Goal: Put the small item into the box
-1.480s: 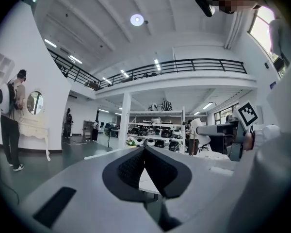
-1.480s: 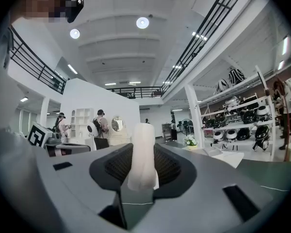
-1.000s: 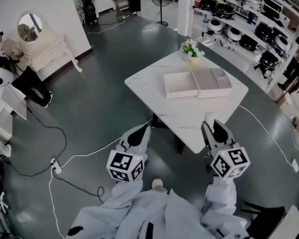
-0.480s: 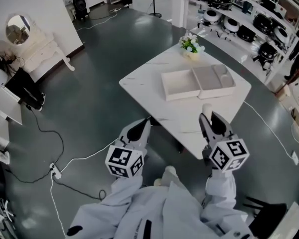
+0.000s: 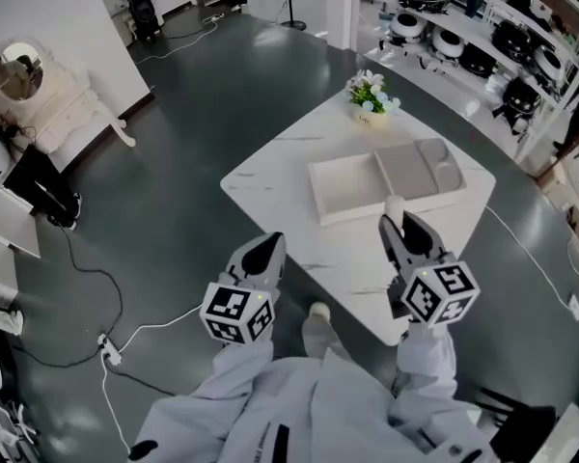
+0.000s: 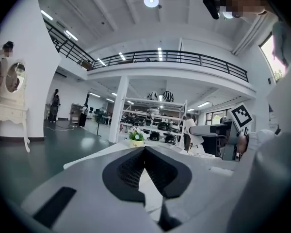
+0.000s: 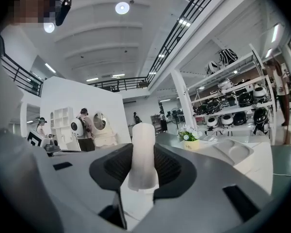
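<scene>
The small item [image 7: 143, 155] is a white rounded cylinder standing upright between the jaws of my right gripper [image 7: 143, 147], which is shut on it. In the head view this right gripper [image 5: 402, 228] hovers over the white table [image 5: 270, 177], with the item [image 5: 394, 204] just short of the open box [image 5: 345, 189]. The box lies open in two halves, a plain tray on the left and a compartmented half [image 5: 422, 168] on the right. My left gripper [image 5: 265, 251] hangs at the table's near edge, and its jaws [image 6: 145, 150] are shut with nothing between them.
A pot of flowers [image 5: 372, 98] stands at the table's far corner behind the box. Cables trail on the dark floor [image 5: 135, 331] at the left. Shelves with round appliances [image 5: 463, 41] line the back right. A white dresser with a mirror [image 5: 34, 90] stands far left.
The view has come closer to the table. Both grippers moved forward, the right one with the item now over the tabletop near the box. Both jaws stand as before.
</scene>
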A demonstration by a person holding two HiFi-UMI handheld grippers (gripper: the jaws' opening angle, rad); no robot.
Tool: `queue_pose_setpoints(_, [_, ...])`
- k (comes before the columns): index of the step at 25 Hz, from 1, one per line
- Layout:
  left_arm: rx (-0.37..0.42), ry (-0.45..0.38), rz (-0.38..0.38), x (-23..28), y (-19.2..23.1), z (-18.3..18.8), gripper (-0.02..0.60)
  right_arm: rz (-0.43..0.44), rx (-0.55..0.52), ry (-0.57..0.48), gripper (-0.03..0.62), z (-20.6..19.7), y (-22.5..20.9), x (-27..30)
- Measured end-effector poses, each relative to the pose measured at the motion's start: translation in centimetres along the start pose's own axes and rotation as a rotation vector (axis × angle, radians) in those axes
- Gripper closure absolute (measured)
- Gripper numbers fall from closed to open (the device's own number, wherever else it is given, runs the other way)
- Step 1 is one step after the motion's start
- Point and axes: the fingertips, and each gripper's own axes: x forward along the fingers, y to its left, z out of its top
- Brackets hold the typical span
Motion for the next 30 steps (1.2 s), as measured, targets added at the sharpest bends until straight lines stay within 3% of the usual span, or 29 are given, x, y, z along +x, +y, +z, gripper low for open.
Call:
queue_pose_setpoints(15, [-0.091,0.137,-0.032,12.0,5.6,-1.5,0.584,0.025,0.058,0.123,0.474,-0.6,-5.9,12.3])
queue_pose_setpoints(24, [-0.150,0.236,-0.028,15.5,7.2,-5.3,0.584,0.008,0.124,0.232,0.474,-4.2,-8.5,17.7])
queue_pose_setpoints(30, [-0.181,0.294,-0.045,17.4,8.5,-7.1,0.584,-0.009,0.086,0.378,0.474,-7.8,-8.7,21.1])
